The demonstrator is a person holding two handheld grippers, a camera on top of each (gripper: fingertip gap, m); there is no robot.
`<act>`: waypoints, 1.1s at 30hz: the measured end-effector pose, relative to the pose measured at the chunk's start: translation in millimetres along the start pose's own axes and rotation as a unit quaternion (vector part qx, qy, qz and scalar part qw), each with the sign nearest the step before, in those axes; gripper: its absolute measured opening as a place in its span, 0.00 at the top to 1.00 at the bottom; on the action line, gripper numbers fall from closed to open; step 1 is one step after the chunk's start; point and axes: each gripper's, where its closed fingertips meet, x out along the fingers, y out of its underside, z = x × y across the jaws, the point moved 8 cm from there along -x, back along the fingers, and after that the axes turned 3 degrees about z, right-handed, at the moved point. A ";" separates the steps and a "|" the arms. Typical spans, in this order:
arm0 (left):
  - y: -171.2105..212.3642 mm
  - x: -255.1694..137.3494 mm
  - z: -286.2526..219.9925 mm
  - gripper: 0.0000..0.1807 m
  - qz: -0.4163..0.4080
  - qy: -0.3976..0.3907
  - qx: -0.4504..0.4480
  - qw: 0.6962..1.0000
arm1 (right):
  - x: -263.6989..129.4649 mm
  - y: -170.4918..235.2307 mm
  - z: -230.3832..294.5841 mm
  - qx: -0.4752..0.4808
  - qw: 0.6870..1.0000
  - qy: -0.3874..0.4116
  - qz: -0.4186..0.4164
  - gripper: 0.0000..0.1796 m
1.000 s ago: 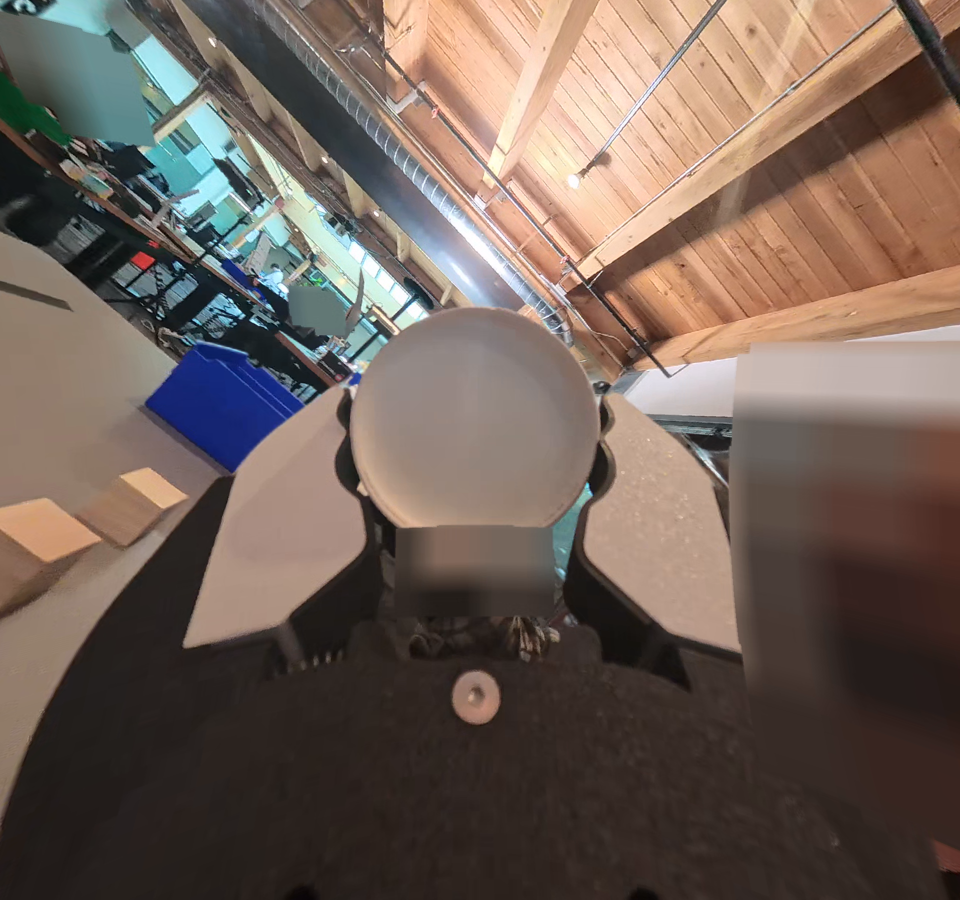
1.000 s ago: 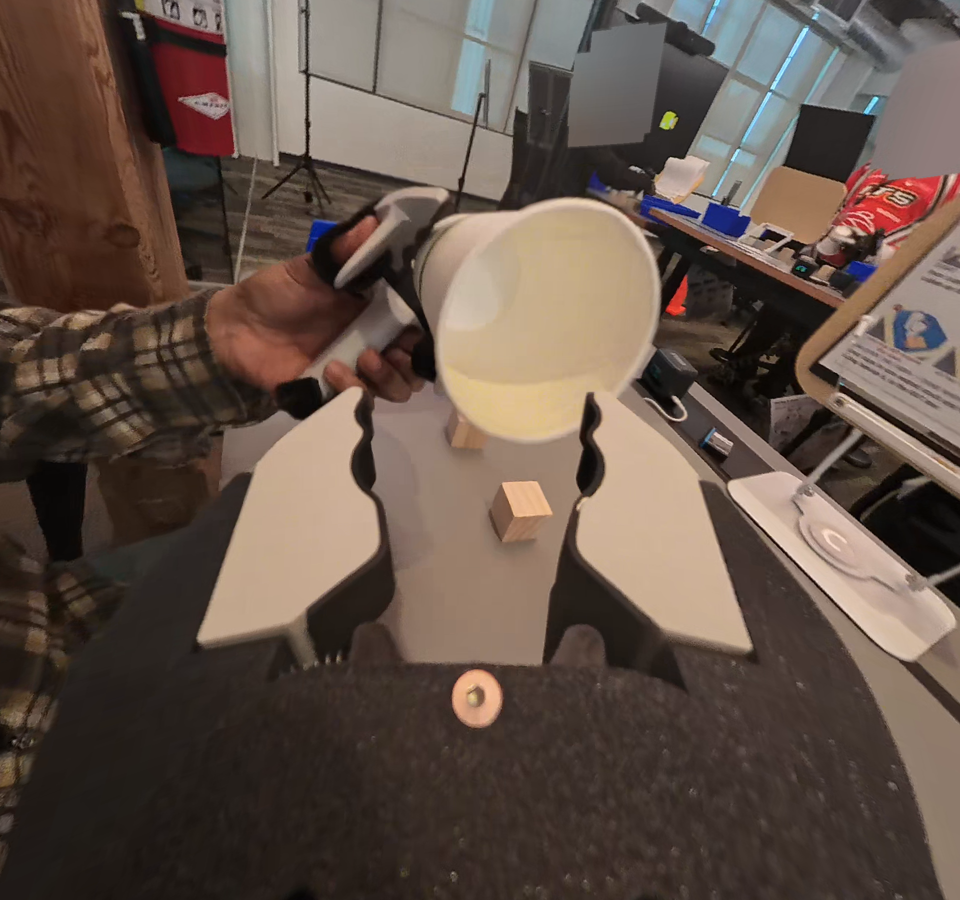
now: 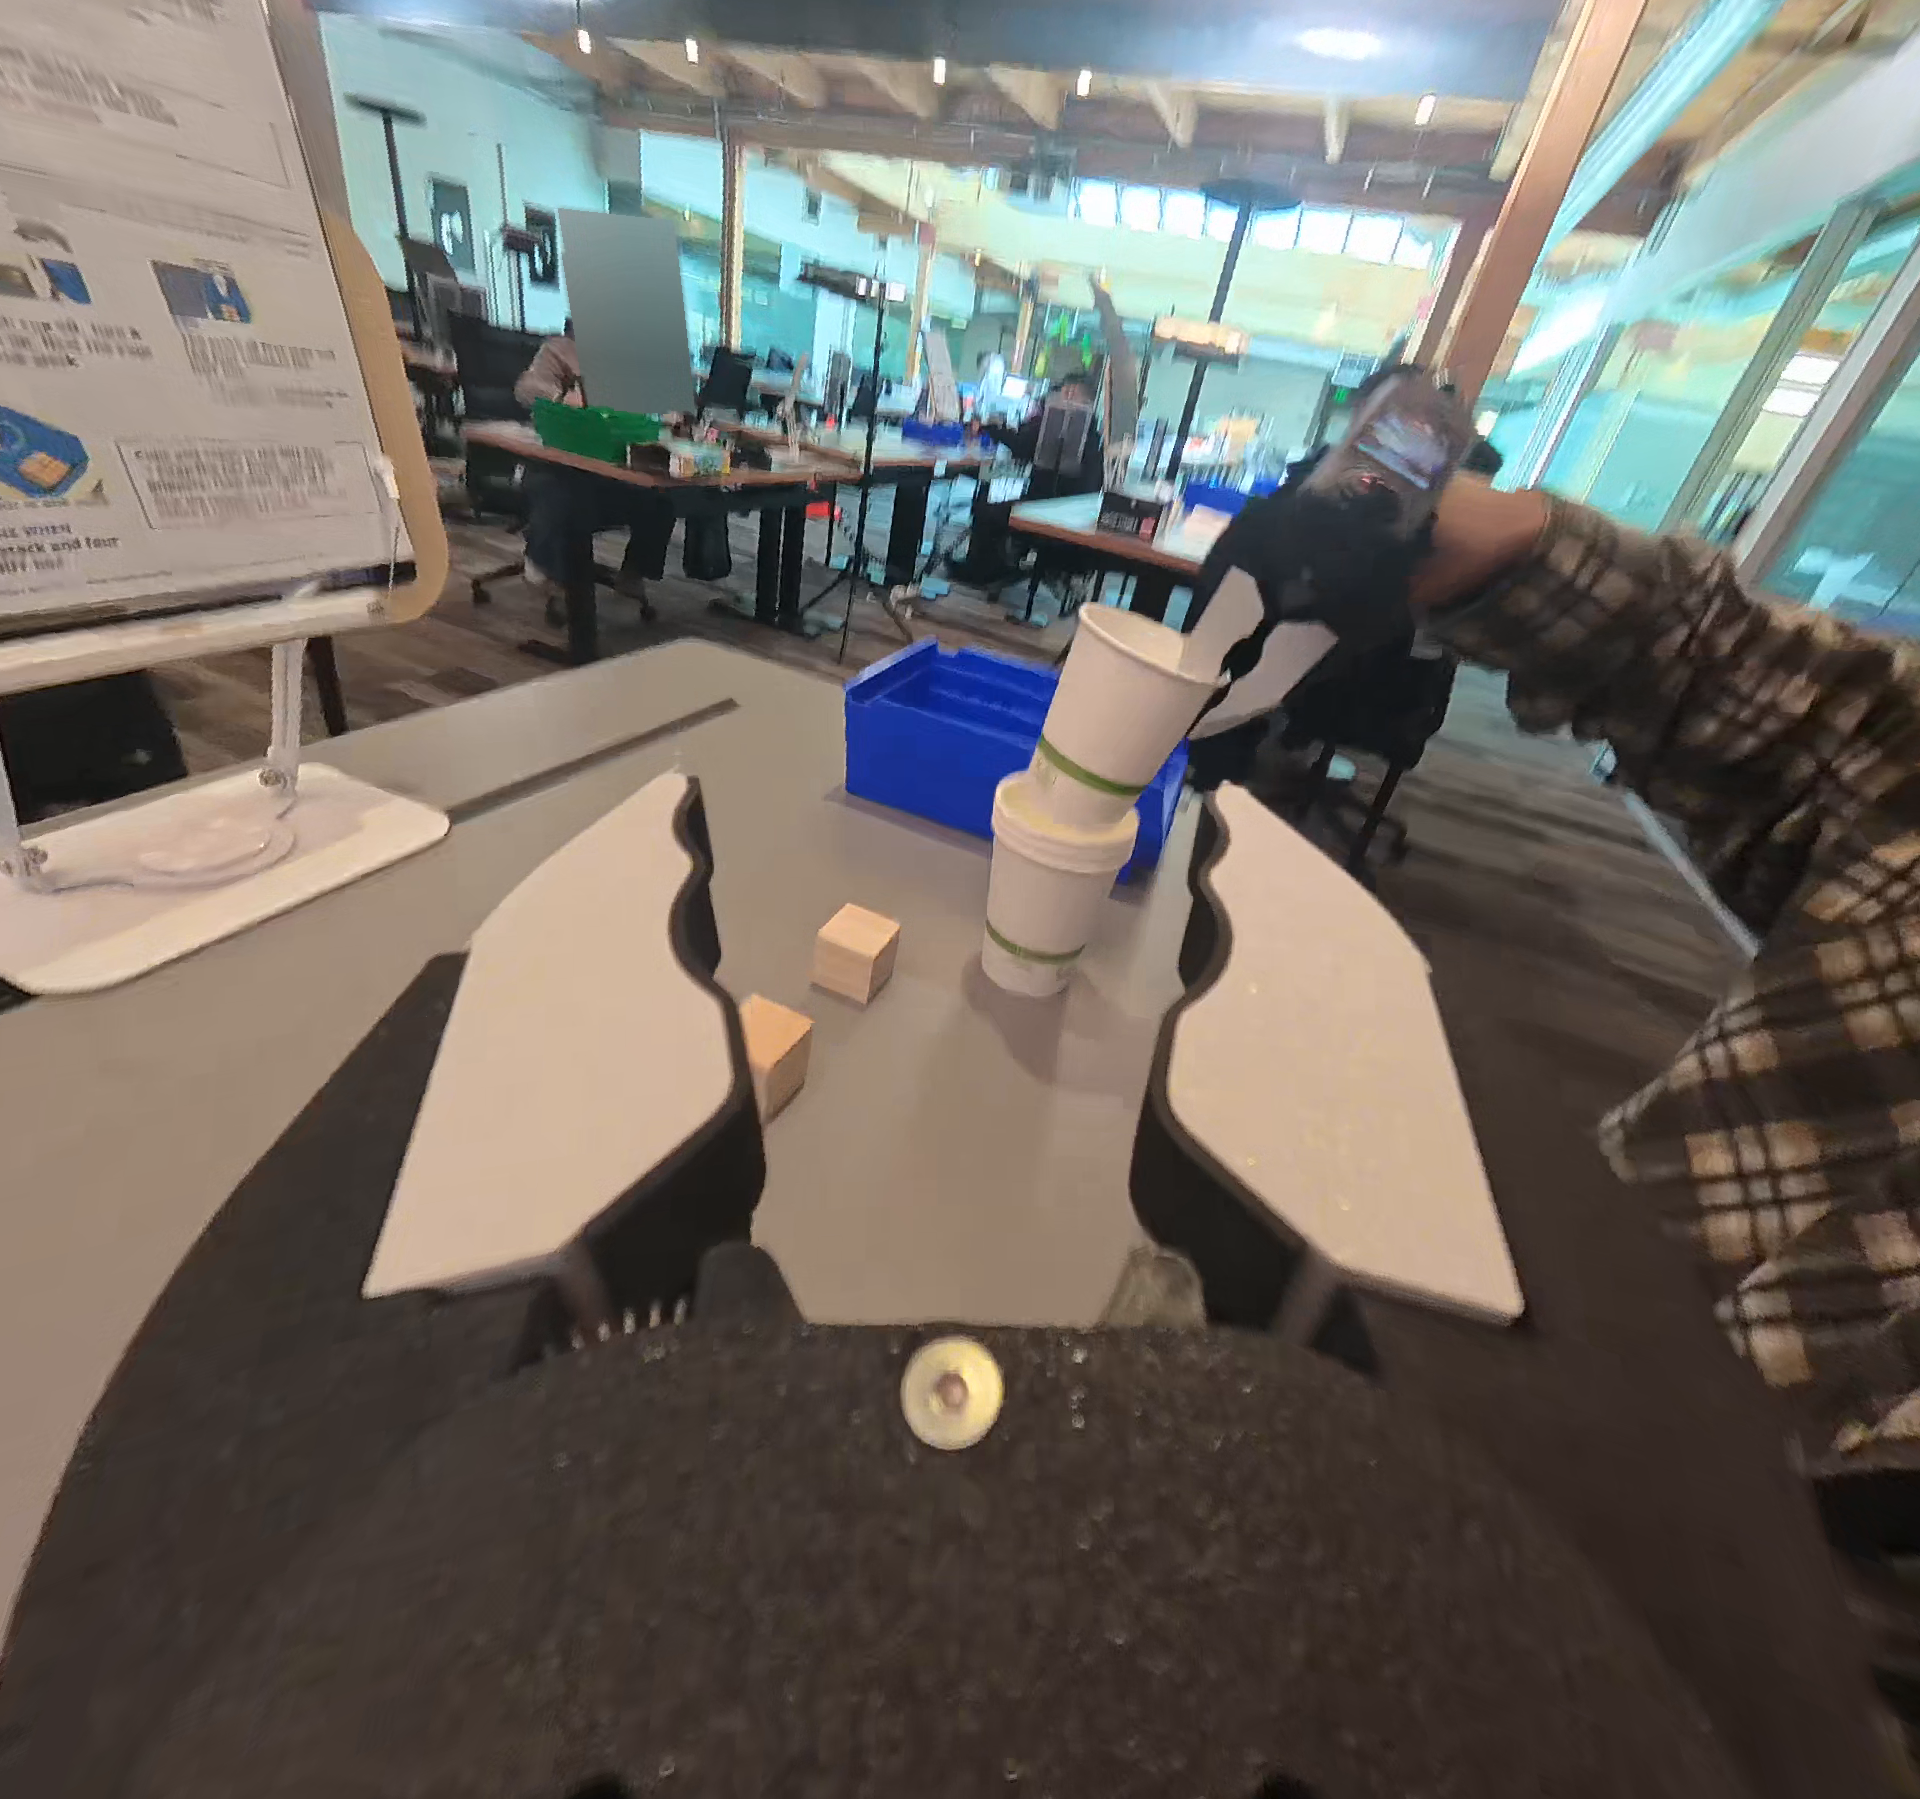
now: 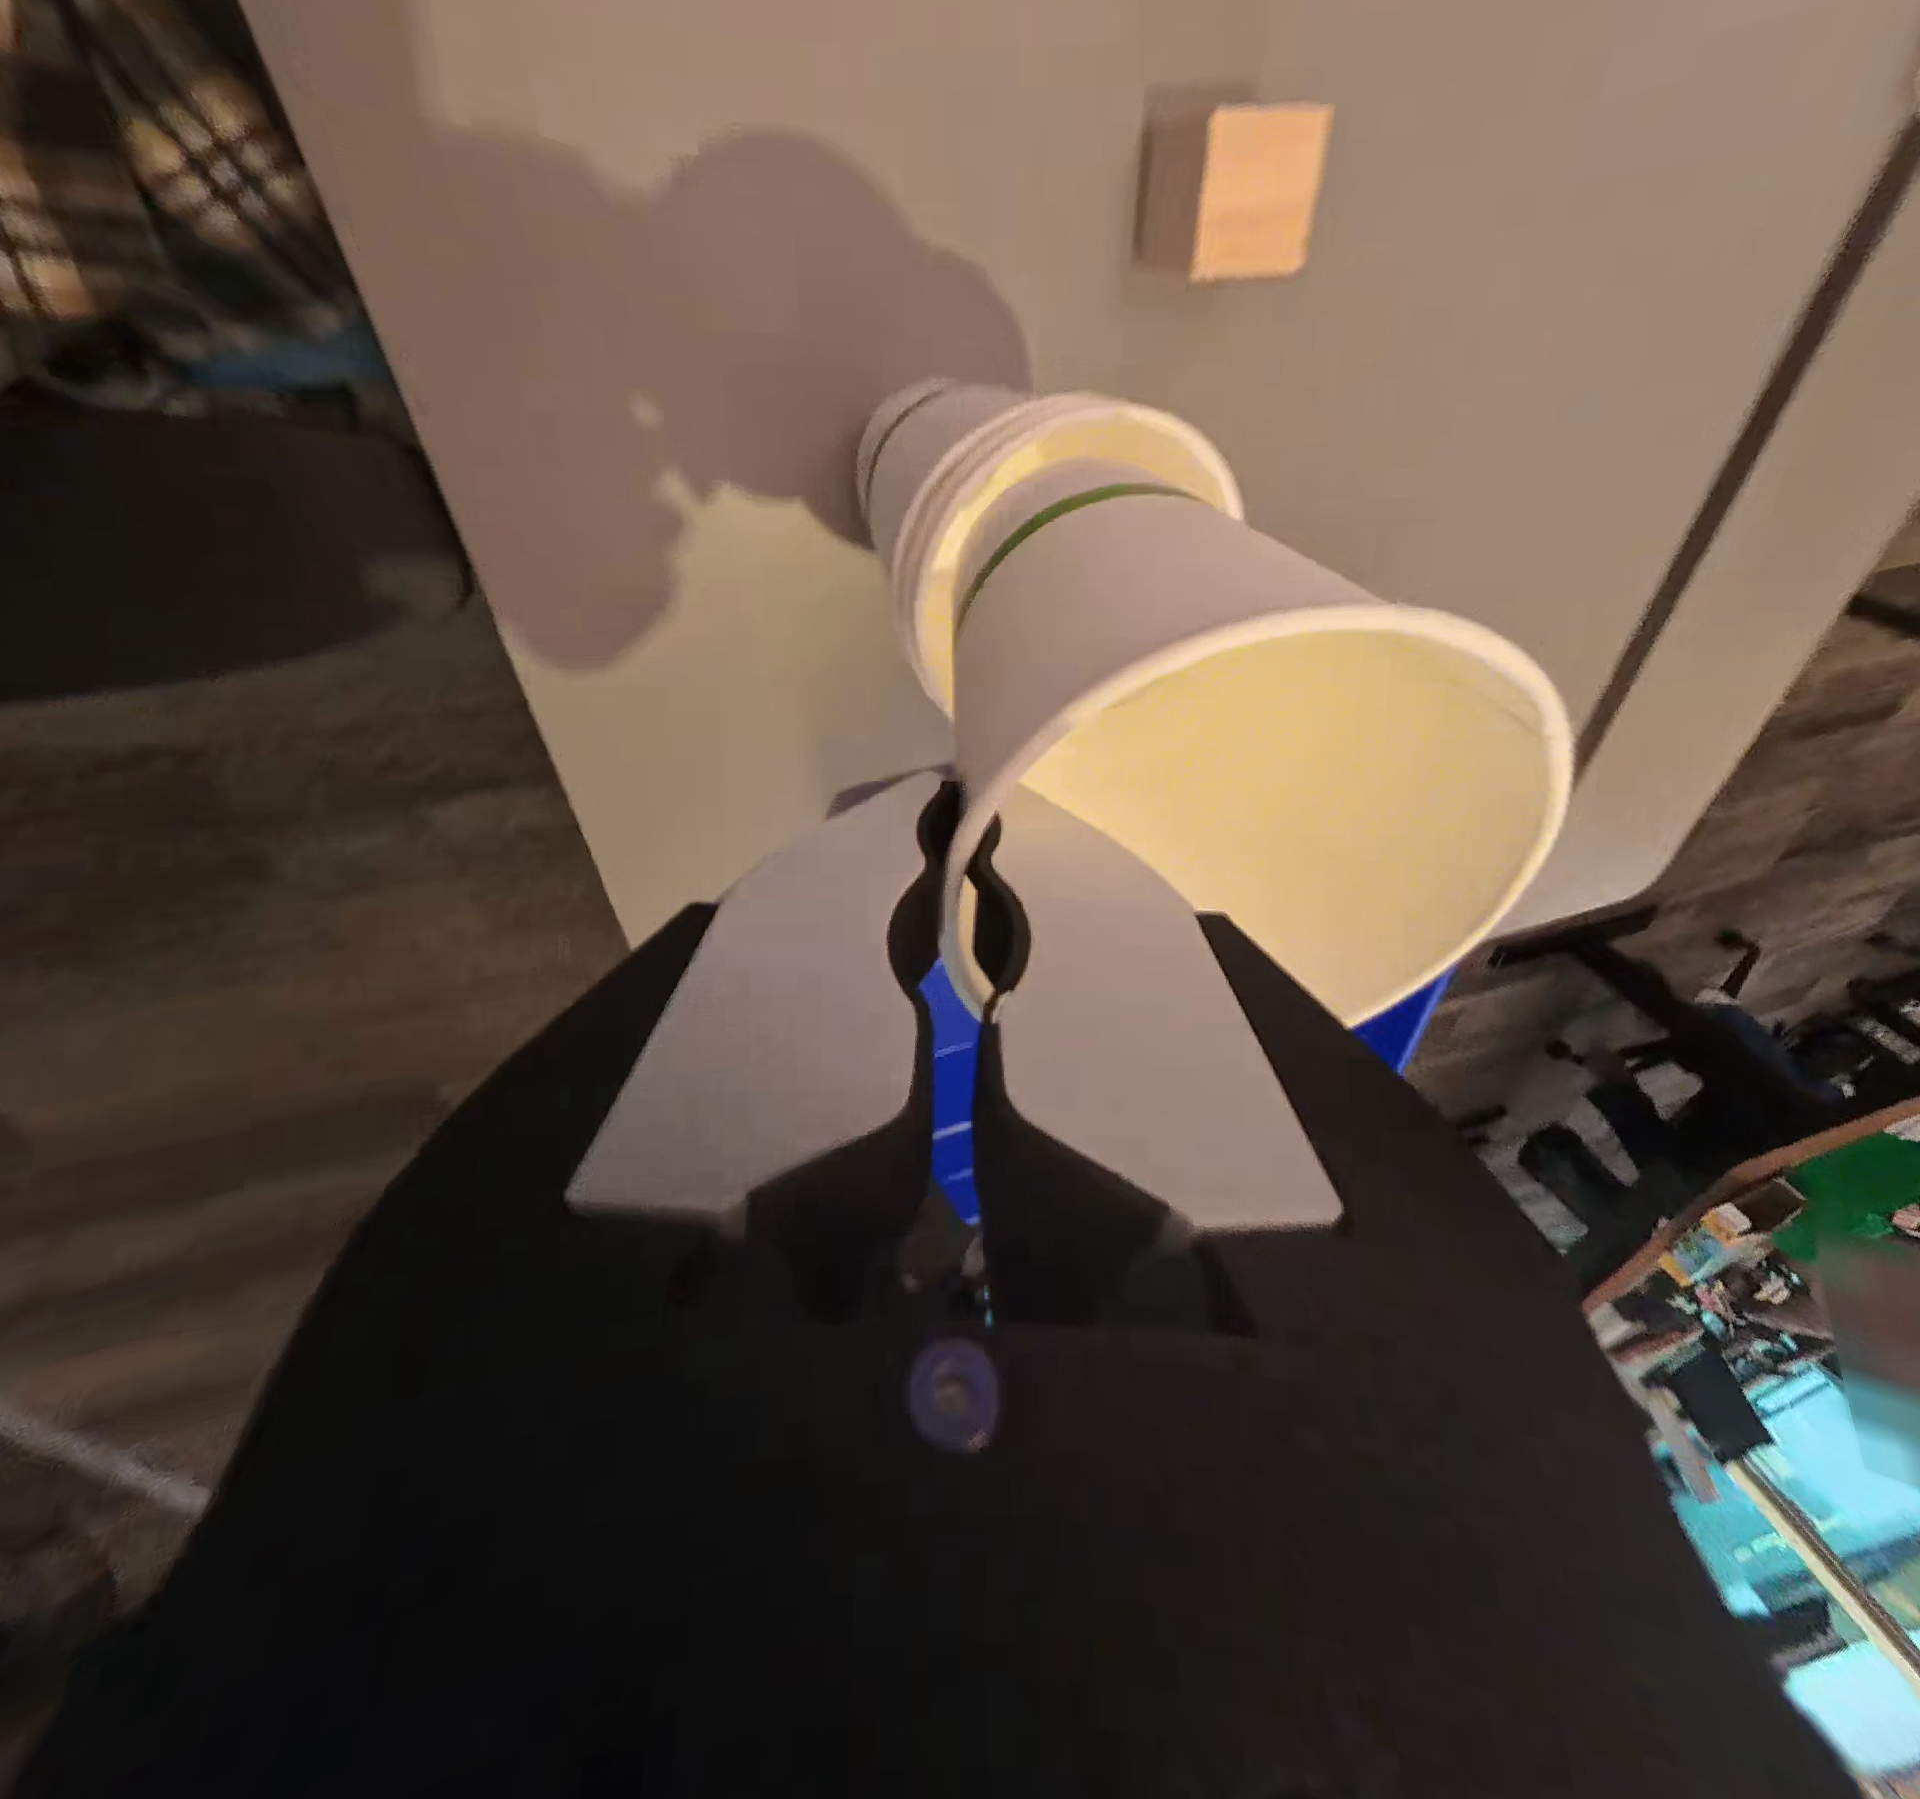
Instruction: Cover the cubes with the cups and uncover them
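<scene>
Nesting step: my right gripper (image 4: 961, 876) is pinched shut on the rim wall of the top cup (image 4: 1247, 710), one finger inside, one outside; cup tilted, its base just entering the mouth of the lower cup (image 4: 935, 502).
Left gripper: my left gripper (image 3: 951, 980) hangs wide open over the tabletop (image 3: 935, 1178), holding nothing.
Cup position: lower cup stands mouth-up on the tabletop, just in front of the blue bin (image 3: 935, 731); top cup leans toward my right side, only its bottom part inside the lower rim.
How to do it well: I'd square the top cup to upright before pushing, else its base edge catches the lower rim and tips the stack. Lower cup is unsupported, so a side push would likely slide or topple it.
Grip note: a rim pinch on thin paper flexes; rim already looks slightly bent at my fingers. Press down gently, release only once seated.
Left-hand option: open left gripper could steady the lower cup if it starts to walk.
Cubes: near cube (image 3: 774, 1053) sits touching or just beside my left gripper's left finger; far cube (image 3: 855, 952) is a bit beyond it. Both bare on the tabletop, well left of the cups. Right wrist view shows only one cube (image 4: 1242, 191).
Cup look: white paper, cream inside, thin green band near the base, rolled rim; lower one looks like several cups nested, judging by stacked rims.
Task state: cubes uncovered, cups mouth-up, so I judge this is the stacking-away end.
</scene>
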 end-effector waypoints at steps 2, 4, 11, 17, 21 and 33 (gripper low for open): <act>9.1 0.3 -0.3 0.52 0.023 -0.005 0.007 1.000 | 12.5 -2.4 -0.8 -0.007 0.999 -0.015 0.029 1.00; 17.9 -0.2 2.2 0.52 0.035 -0.012 0.007 0.999 | 21.8 -4.9 -1.1 -0.003 0.999 -0.032 0.040 0.88; 21.8 -3.6 3.1 0.51 0.057 -0.010 0.023 0.998 | 7.9 1.3 -19.5 0.098 0.992 -0.017 -0.077 0.68; 22.4 -3.9 1.1 0.51 0.059 -0.008 0.025 0.998 | 14.1 31.7 -55.8 0.348 0.922 -0.051 -0.161 0.69; 24.3 -1.5 -3.0 0.52 0.074 -0.004 0.034 0.997 | 45.9 40.9 -63.3 0.424 0.889 -0.089 -0.146 0.62; 28.8 2.9 -4.1 0.54 0.098 -0.002 0.047 0.994 | 113.5 29.3 -57.7 0.456 0.863 -0.217 -0.032 0.68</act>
